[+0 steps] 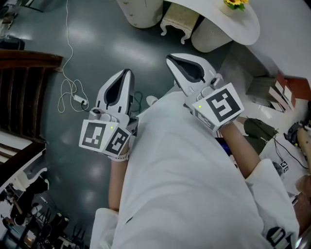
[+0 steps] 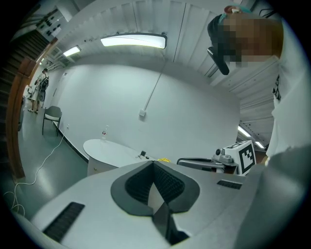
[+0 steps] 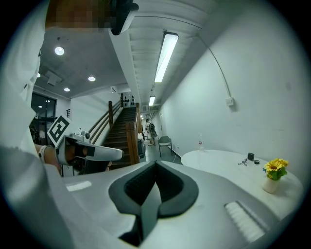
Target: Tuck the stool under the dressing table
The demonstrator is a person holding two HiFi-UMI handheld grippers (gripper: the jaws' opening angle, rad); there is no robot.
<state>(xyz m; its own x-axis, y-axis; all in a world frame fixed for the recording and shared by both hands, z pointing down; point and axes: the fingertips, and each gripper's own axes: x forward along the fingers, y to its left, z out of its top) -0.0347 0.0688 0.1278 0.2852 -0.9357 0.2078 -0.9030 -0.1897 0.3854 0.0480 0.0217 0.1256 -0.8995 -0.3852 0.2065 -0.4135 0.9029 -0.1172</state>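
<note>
The grey floor (image 1: pixel 97 44) is the biggest thing. At its far end stands the white dressing table (image 1: pixel 243 25), a round worktop on two fat legs. The stool (image 1: pixel 180 19) sits in the gap between those legs and seems partly under the worktop's edge, so I think it needs only a small push, if any. Well apart from the table, the left gripper (image 1: pixel 127 73) and right gripper (image 1: pixel 170 58) hang side by side. Their fingers are pressed together on nothing, as no grab is needed yet. Yellow flowers (image 1: pixel 235 4) stand on the table.
</note>
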